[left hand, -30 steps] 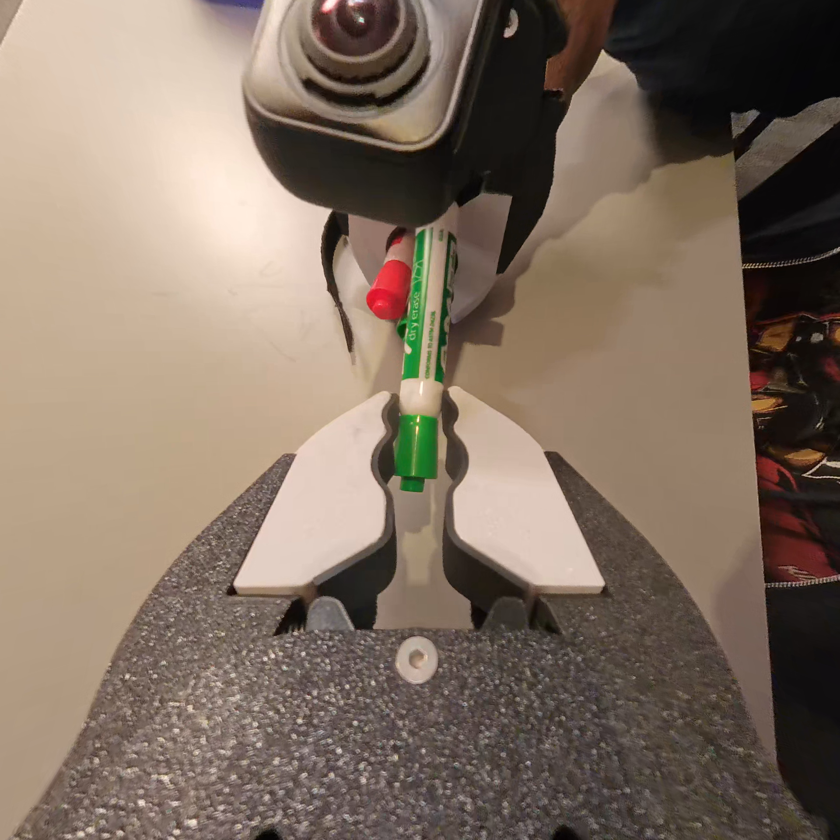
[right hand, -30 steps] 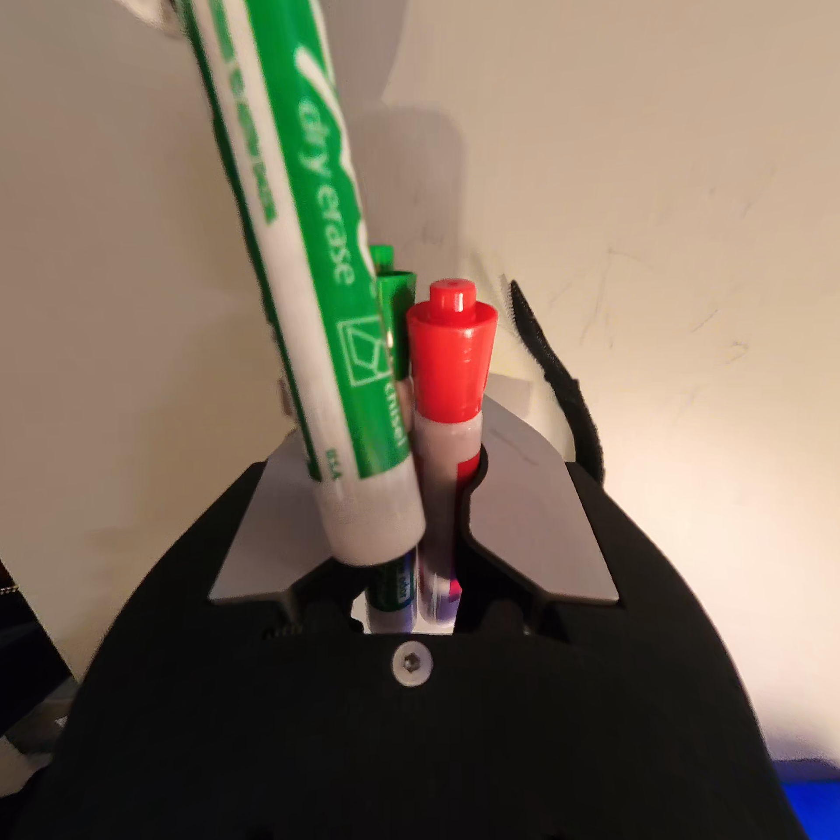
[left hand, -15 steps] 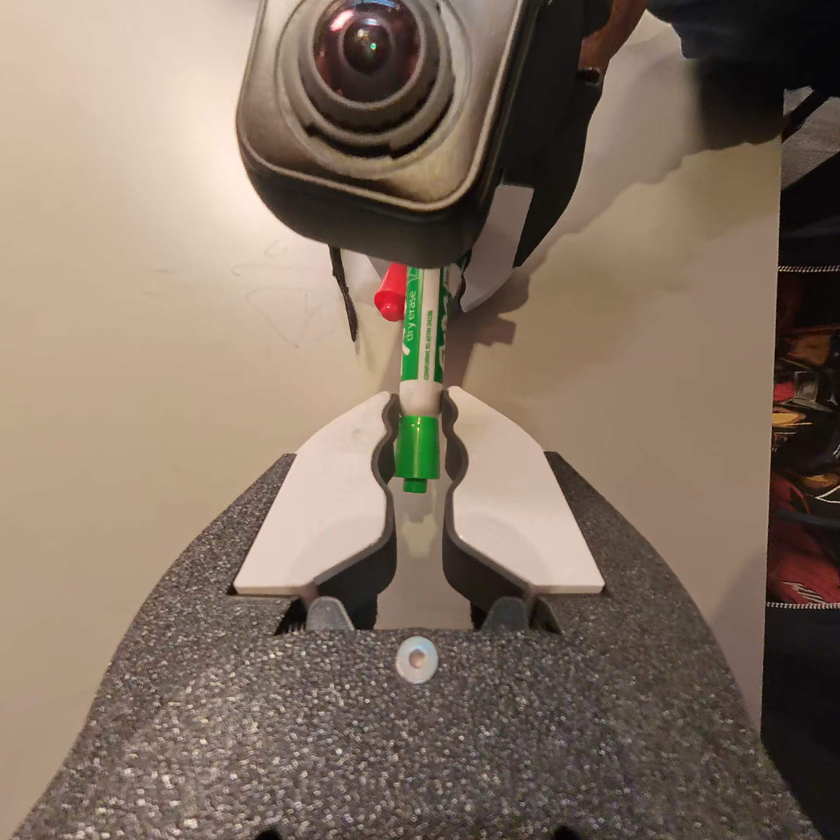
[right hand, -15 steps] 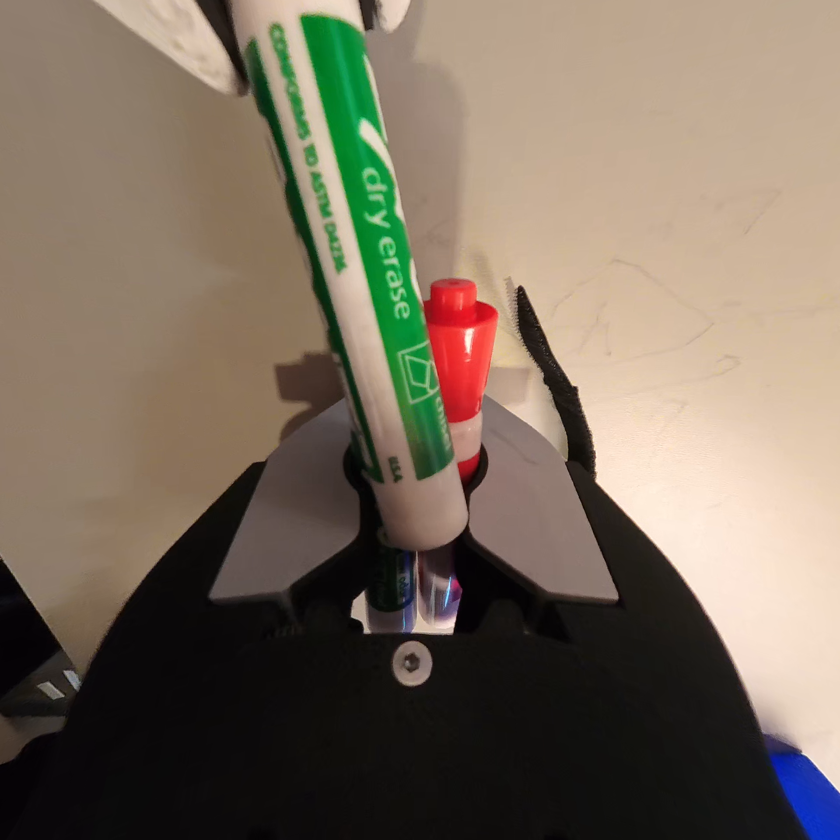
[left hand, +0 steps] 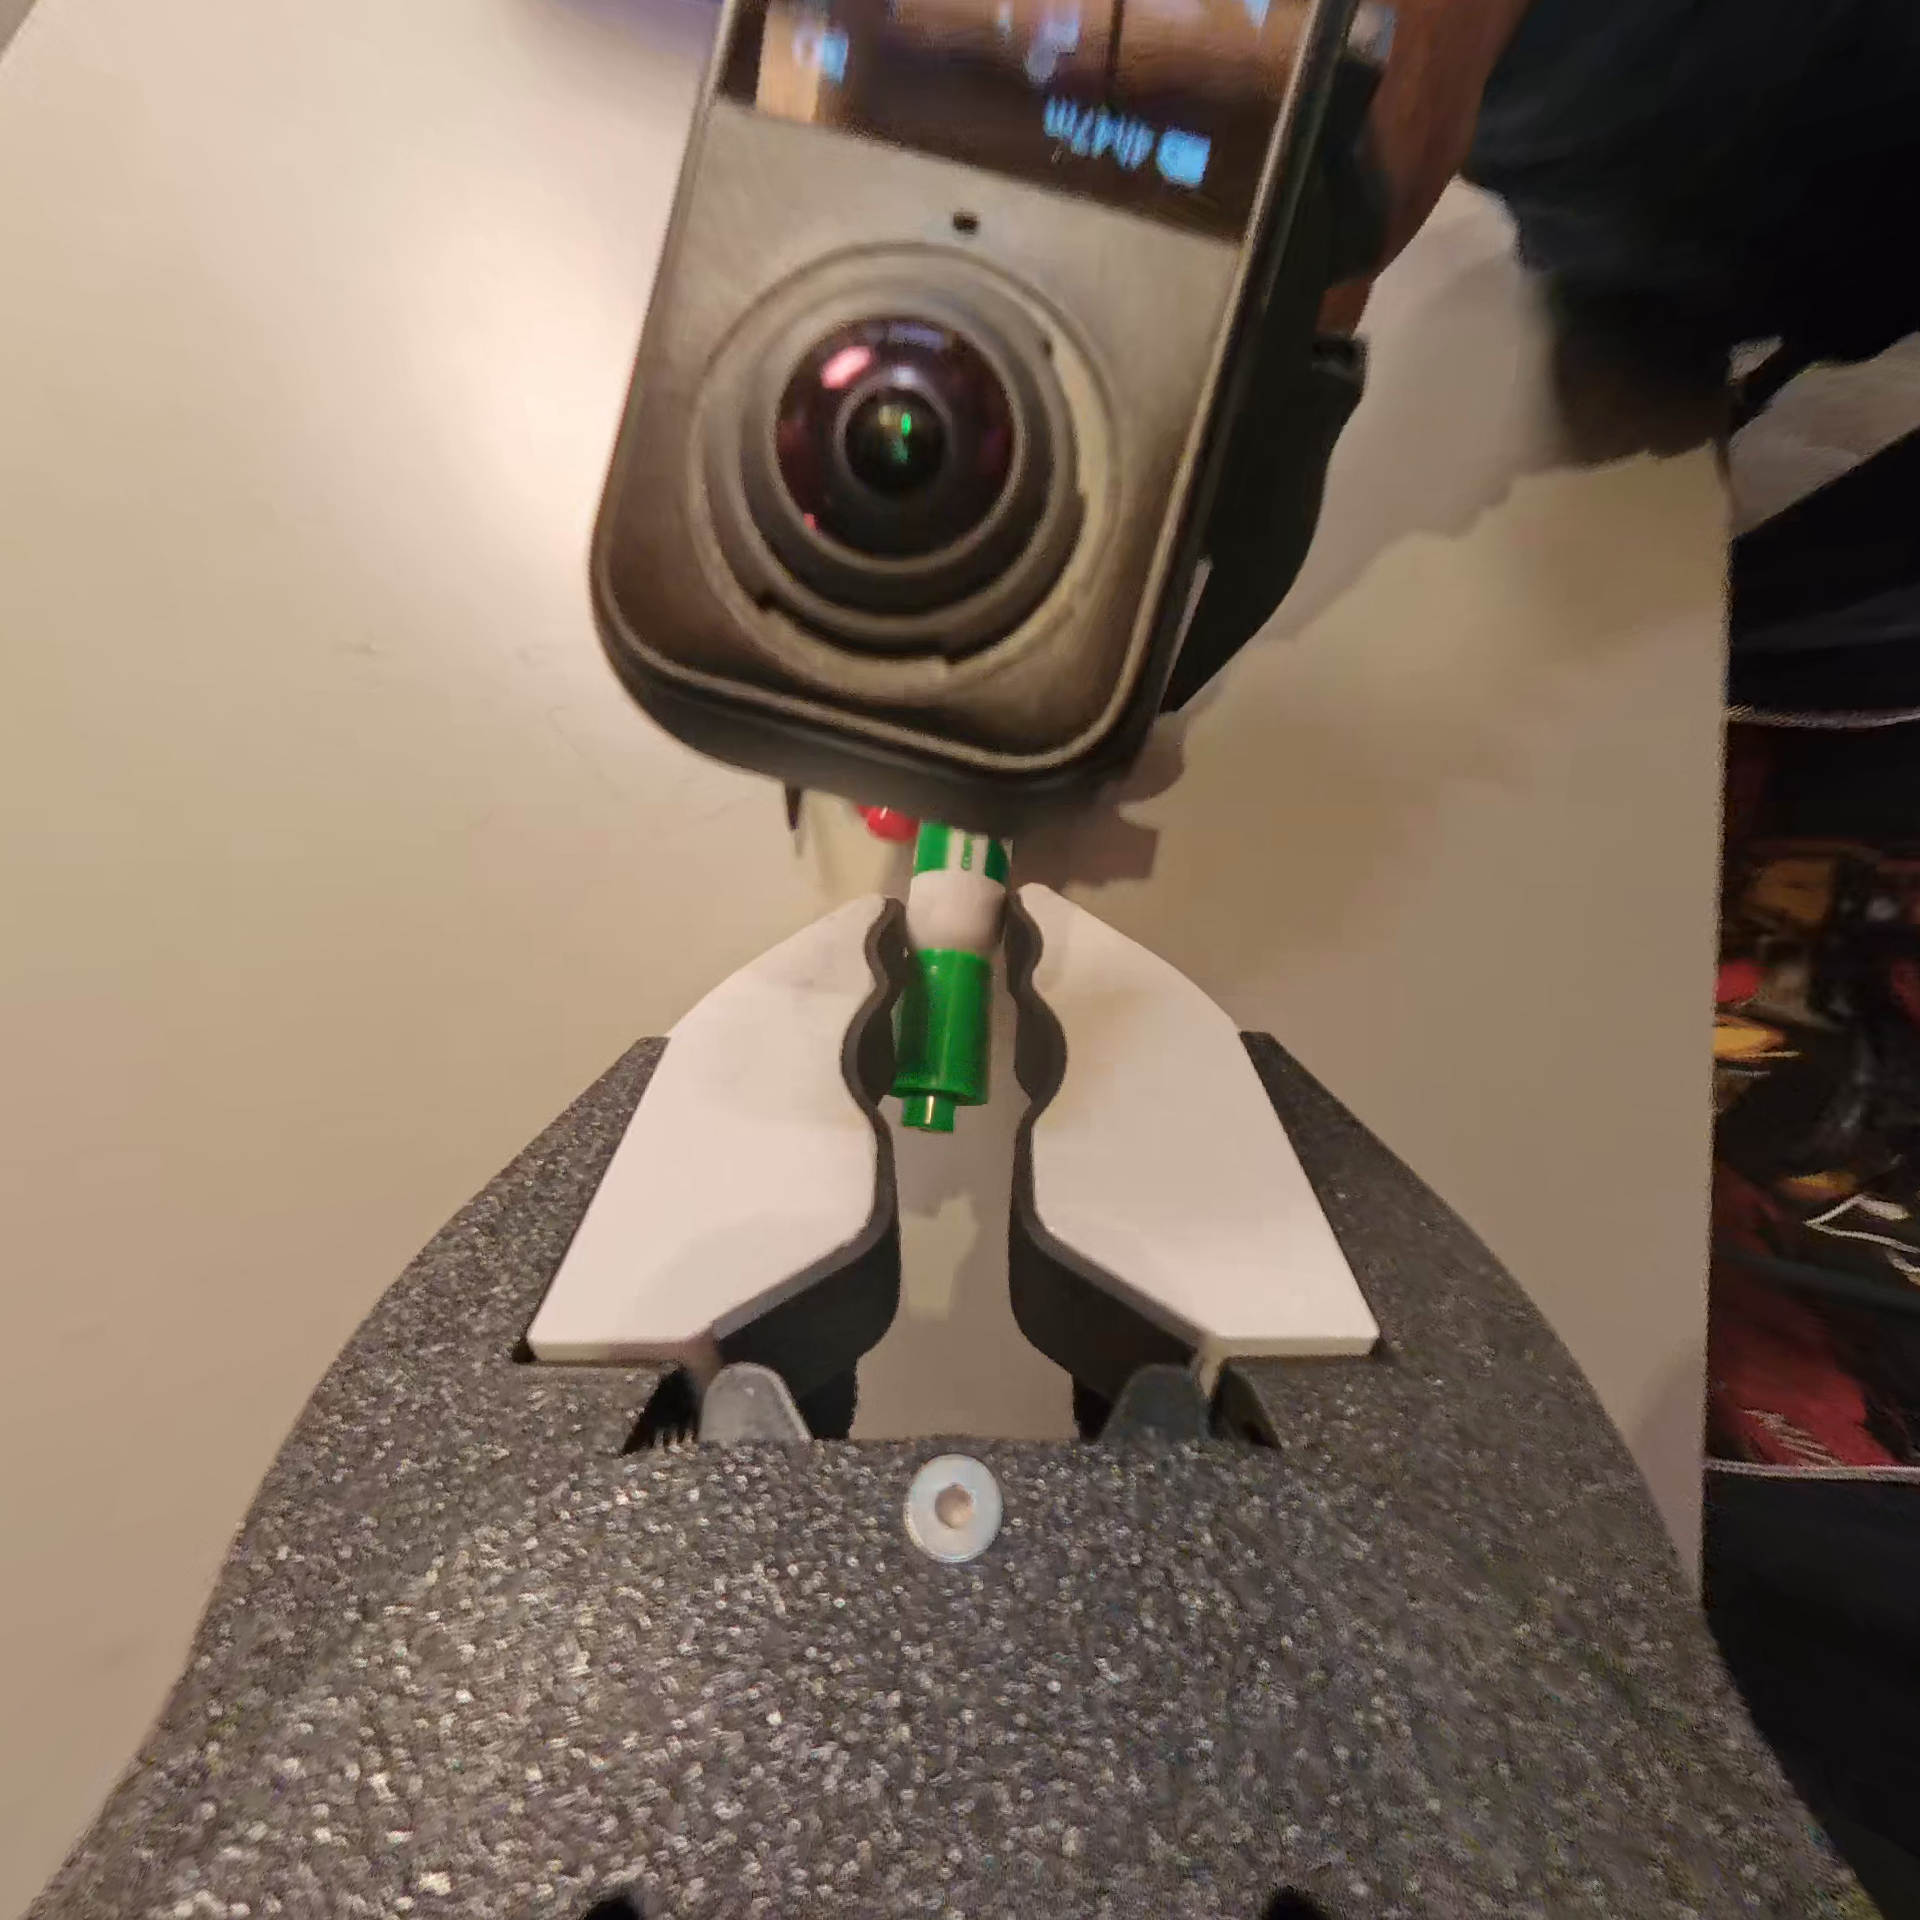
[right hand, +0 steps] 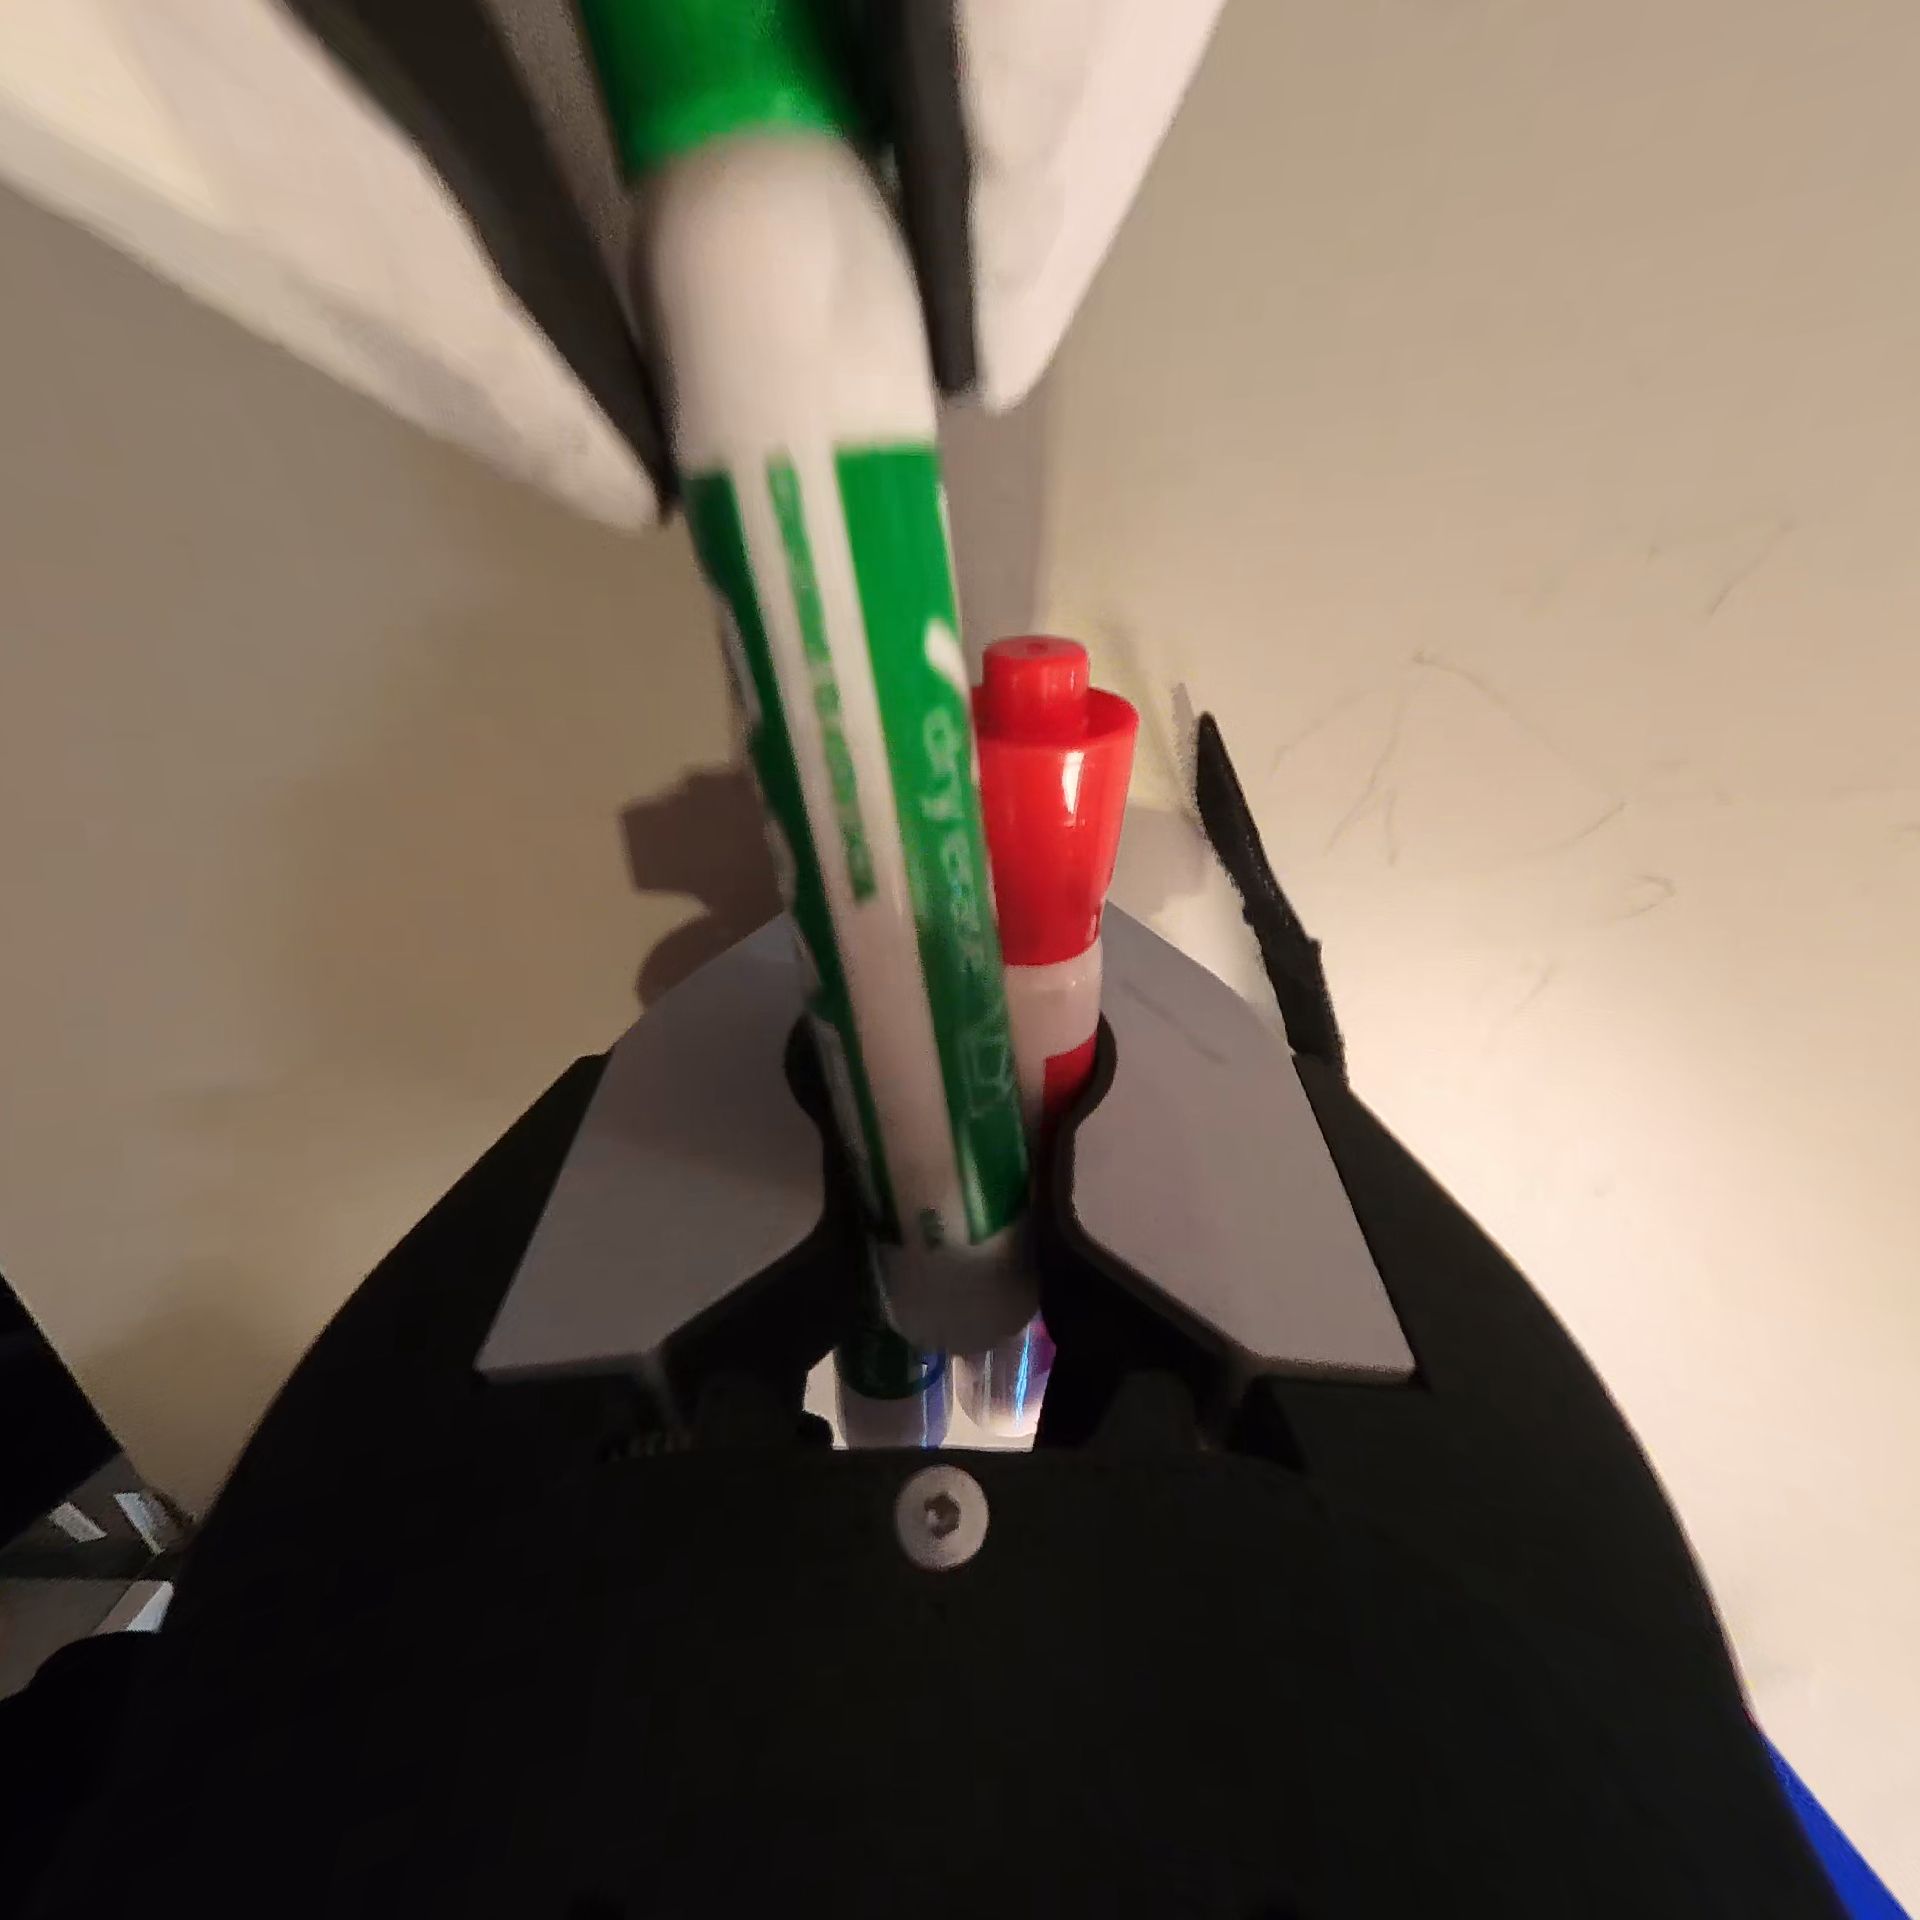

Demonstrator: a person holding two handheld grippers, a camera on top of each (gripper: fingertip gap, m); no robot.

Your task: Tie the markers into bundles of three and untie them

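**Third marker fed into the bundle**

Left claw (left hand: 951, 940), clamped on the green marker (left hand: 943, 1023), slides it toward 12 o'clock beside the red marker (right hand: 1049, 831) in the right claw (right hand: 951, 1049), clamped above the bench (right hand: 1558, 520), strap (right hand: 1262, 904) trailing.

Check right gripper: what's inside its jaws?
Right gripper holds the red marker and a green marker, mostly hidden behind the left gripper's green marker pushing in.

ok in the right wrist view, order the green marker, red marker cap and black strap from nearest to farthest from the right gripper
1. green marker, its end between the right gripper's fingers
2. red marker cap, just ahead, right of the green one
3. black strap, off to the right on the table
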